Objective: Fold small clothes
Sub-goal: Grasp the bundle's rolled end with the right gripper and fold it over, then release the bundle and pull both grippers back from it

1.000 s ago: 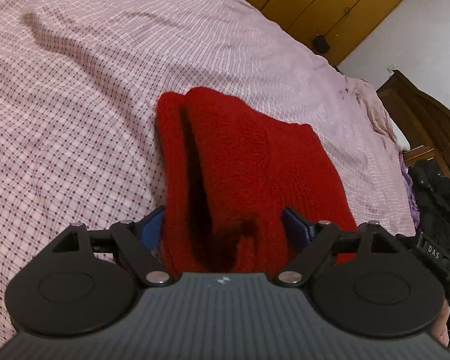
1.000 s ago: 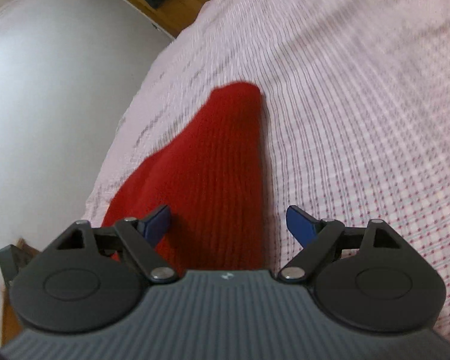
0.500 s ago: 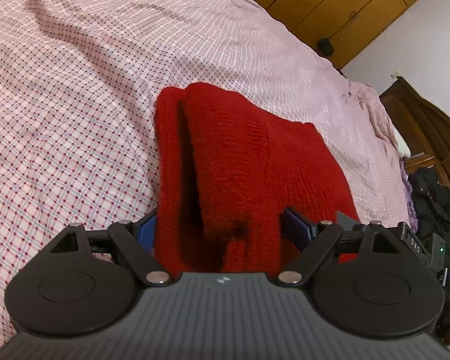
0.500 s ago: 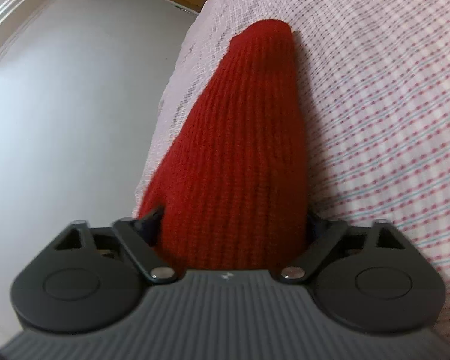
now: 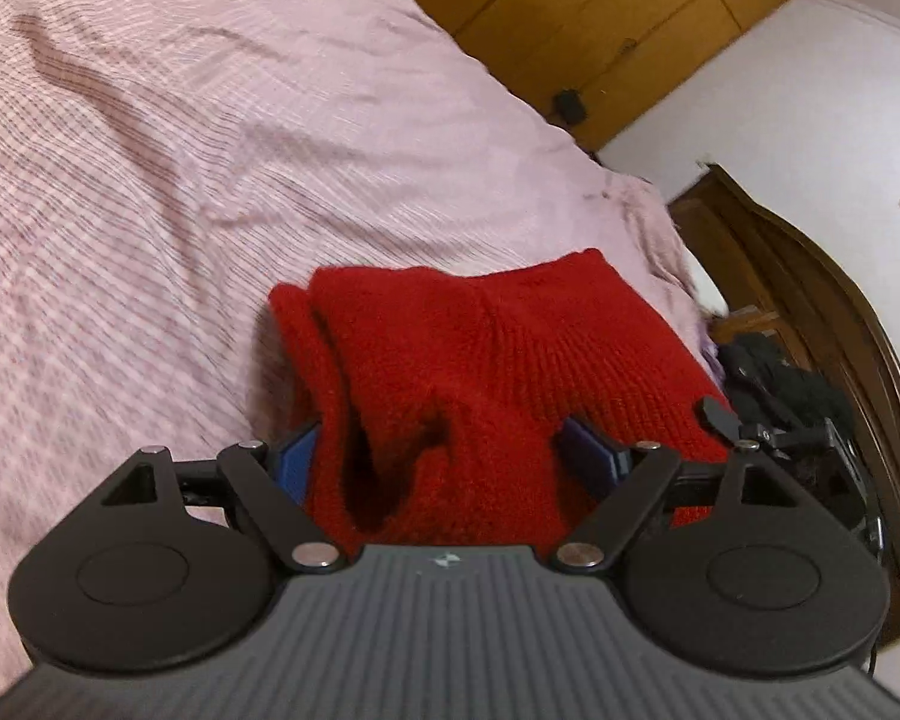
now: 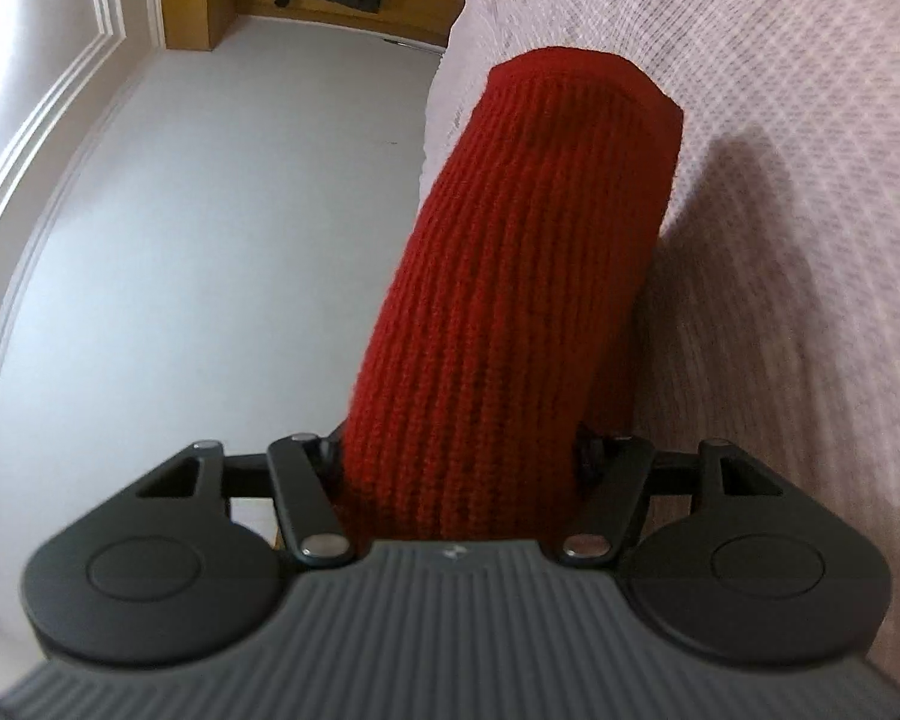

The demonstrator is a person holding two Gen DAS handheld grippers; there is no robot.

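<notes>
A red knitted garment (image 5: 498, 360) lies folded on the pink checked bed sheet (image 5: 150, 180). My left gripper (image 5: 444, 462) has its blue fingers on either side of the garment's near edge, which bunches up between them. My right gripper (image 6: 462, 456) is shut on another part of the red garment (image 6: 528, 276) and holds it lifted off the bed, so it hangs stretched ahead of the fingers. The right fingertips are hidden by the cloth.
Wooden wardrobe doors (image 5: 600, 18) stand beyond the bed. A dark wooden headboard (image 5: 840, 312) and dark clothes (image 5: 774, 378) are at the right. The right wrist view shows a white wall (image 6: 210, 240) beside the bed's edge (image 6: 444, 90).
My right gripper has closed on the red garment and lifted it off the sheet. My left gripper has stayed at the near edge and tilted up, with the cloth bunching more.
</notes>
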